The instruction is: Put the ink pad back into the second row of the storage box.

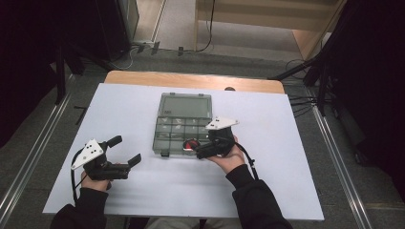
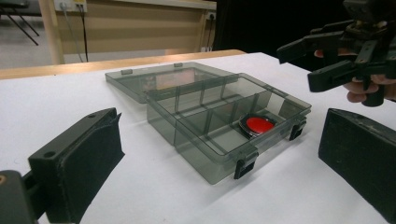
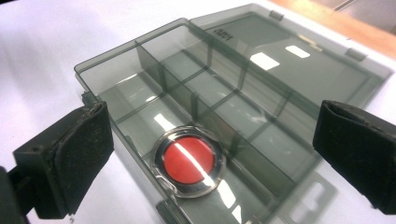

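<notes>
Inside the open grey box [image 1: 184,125] lies a red disc [image 3: 188,160]; both tools, left [image 1: 128,150] and right [image 1: 197,149], gape wide, holding nothing.

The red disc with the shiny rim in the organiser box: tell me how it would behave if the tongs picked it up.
The red disc looks flat and rigid, so it should not flex. Its polished metal-looking rim could be slippery against the pads. It lies flat in a compartment of the organiser box, whose dividers leave little room, so the right tongs probably need its edges.

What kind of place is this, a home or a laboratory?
Probably a lab or recording studio, not a home: black curtains flank the table, cables run across the grey carpet, and metal floor rails line both sides.
</notes>
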`<state>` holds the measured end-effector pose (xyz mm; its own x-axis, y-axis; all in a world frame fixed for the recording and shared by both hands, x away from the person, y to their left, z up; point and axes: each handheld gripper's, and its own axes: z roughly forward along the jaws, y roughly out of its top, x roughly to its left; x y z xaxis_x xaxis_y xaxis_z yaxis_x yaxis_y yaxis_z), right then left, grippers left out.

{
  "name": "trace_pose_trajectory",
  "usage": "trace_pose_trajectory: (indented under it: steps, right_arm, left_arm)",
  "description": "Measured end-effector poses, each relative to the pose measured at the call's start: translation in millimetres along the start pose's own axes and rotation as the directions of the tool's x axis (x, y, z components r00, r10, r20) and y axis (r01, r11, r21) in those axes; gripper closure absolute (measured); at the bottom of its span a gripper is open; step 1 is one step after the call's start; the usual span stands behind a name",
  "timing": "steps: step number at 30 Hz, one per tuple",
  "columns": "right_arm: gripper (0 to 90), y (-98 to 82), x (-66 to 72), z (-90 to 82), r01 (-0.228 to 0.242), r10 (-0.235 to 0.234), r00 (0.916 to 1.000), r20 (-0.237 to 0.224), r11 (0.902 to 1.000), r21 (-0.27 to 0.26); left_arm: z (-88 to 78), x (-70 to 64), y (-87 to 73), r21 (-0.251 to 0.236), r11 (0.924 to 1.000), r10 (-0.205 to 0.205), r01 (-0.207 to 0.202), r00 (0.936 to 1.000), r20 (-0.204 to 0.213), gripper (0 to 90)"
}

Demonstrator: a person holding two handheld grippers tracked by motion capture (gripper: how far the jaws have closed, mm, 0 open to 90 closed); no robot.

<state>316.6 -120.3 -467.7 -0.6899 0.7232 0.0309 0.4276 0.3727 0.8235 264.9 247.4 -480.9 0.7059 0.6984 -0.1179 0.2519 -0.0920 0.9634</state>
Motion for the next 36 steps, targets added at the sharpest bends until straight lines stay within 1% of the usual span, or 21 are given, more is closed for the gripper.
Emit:
trace_pose_trajectory:
  steps: [7, 11, 17, 22, 27, 29, 30, 31, 32, 34, 36]
  right_arm:
    - [0.0, -7.8, -9.9, -20.5, -0.010, 0.012, 0.9991, 0.041, 0.9994, -0.034]
    - [0.0, -10.3, -13.1, -32.7, 0.002, 0.000, 0.9983, 0.058, 0.9990, -0.045]
    - [0.0, -12.9, -18.7, -53.4, -0.012, 0.019, 0.9968, 0.078, 0.9960, -0.088]
    - [0.0, -16.7, -24.3, -67.8, -0.028, 0.038, 0.9950, 0.092, 0.9942, -0.104]
    - [0.0, -27.3, -30.1, -85.1, -0.048, 0.069, 0.9906, 0.118, 0.9850, -0.166]
    - [0.0, -31.6, -31.4, -90.2, -0.048, 0.072, 0.9889, 0.130, 0.9831, -0.177]
    - [0.0, -32.9, -32.2, -92.1, -0.047, 0.071, 0.9883, 0.135, 0.9836, -0.174]
    - [0.0, -34.9, -33.6, -96.2, -0.057, 0.080, 0.9867, 0.141, 0.9852, -0.162]
    - [0.0, -36.5, -34.2, -98.3, -0.061, 0.085, 0.9864, 0.141, 0.9842, -0.166]
    - [0.0, -40.8, -35.6, -103.1, -0.064, 0.093, 0.9853, 0.143, 0.9789, -0.194]
    - [0.0, -45.4, -37.5, -108.0, -0.072, 0.105, 0.9827, 0.152, 0.9750, -0.210]
  left_arm:
    - [0.3, -0.1, -0.3, 0.001, 1.0000, -0.001, 0.001, 1.0000, -0.002, 0.0]
    - [0.7, 0.0, -0.7, 0.002, 1.0000, -0.005, 0.005, 1.0000, -0.002, 0.0]
    - [0.7, 0.0, -0.9, -0.001, 1.0000, -0.005, 0.005, 1.0000, -0.005, 0.0]
    - [0.8, 0.8, -1.3, 0.000, 1.0000, -0.008, 0.008, 0.9999, -0.012, 0.0]
    - [0.5, 0.4, -1.2, -0.007, 0.9999, -0.009, 0.009, 0.9999, -0.009, 0.0]
    - [0.6, 0.0, -1.2, -0.005, 1.0000, -0.008, 0.008, 0.9999, -0.007, 0.0]
    - [0.7, -0.2, -1.3, -0.002, 1.0000, -0.007, 0.007, 1.0000, -0.006, 0.0]
    - [0.7, -0.3, -1.3, -0.001, 1.0000, -0.007, 0.007, 1.0000, -0.006, 0.0]
    - [0.8, -0.4, -1.4, -0.002, 1.0000, -0.007, 0.007, 1.0000, -0.005, 0.0]
    - [0.7, -0.6, -1.3, -0.001, 1.0000, -0.007, 0.007, 1.0000, -0.006, 0.0]
    - [0.6, -0.5, -1.4, -0.002, 1.0000, -0.009, 0.009, 0.9999, -0.006, 0.0]
